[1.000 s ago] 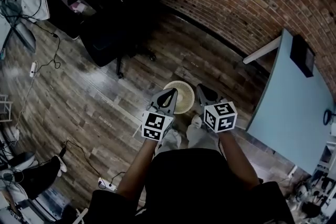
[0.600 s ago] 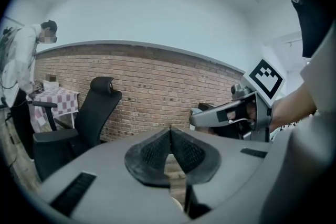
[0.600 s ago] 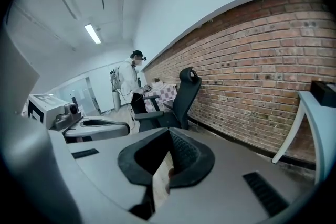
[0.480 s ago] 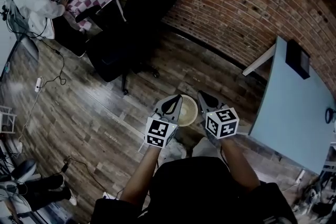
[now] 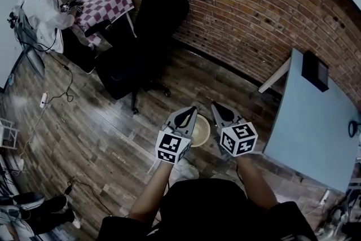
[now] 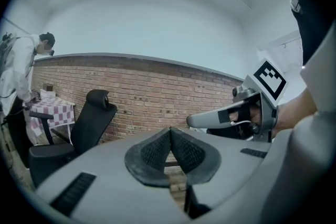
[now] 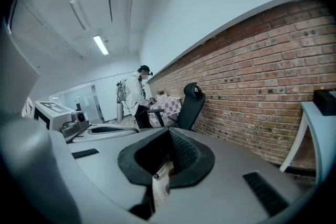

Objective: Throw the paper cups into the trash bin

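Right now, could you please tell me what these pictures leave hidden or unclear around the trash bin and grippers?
Head view: the left gripper covers part of the trash bin; its inside is too small to read.
Right gripper view: the pale patch under the shut right gripper is blurred, unidentifiable.
Both gripper views: the grippers' own bodies fill the lower frame and hide the trash bin.

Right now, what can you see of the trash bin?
The trash bin is round and pale cream, seen from above with its top open. It stands on the wood-plank floor, below the left tongs, which hide its left edge, and the right tongs. Its contents cannot be made out.
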{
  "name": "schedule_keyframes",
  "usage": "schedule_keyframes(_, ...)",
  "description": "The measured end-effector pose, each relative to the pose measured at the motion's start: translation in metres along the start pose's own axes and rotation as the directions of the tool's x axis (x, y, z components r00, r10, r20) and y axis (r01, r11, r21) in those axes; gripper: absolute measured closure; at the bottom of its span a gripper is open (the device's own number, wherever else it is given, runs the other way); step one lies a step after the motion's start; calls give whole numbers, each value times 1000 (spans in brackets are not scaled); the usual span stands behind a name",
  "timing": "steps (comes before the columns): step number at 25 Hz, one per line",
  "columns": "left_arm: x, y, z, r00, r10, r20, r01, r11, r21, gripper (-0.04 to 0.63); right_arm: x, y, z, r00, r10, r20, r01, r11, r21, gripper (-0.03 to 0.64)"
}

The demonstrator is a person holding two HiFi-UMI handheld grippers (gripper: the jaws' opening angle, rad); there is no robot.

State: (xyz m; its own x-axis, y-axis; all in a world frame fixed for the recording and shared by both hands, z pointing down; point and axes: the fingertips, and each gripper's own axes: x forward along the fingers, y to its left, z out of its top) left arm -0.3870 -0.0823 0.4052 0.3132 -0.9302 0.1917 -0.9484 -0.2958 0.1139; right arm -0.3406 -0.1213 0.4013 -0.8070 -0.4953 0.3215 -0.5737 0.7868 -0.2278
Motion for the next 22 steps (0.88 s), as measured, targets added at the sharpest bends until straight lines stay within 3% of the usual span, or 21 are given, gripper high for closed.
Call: schedule_keyframes(22,8,-100,55,999,29,46,-31,998,51,586,-108,-43,26,994,36,107,-37,999,-1,615)
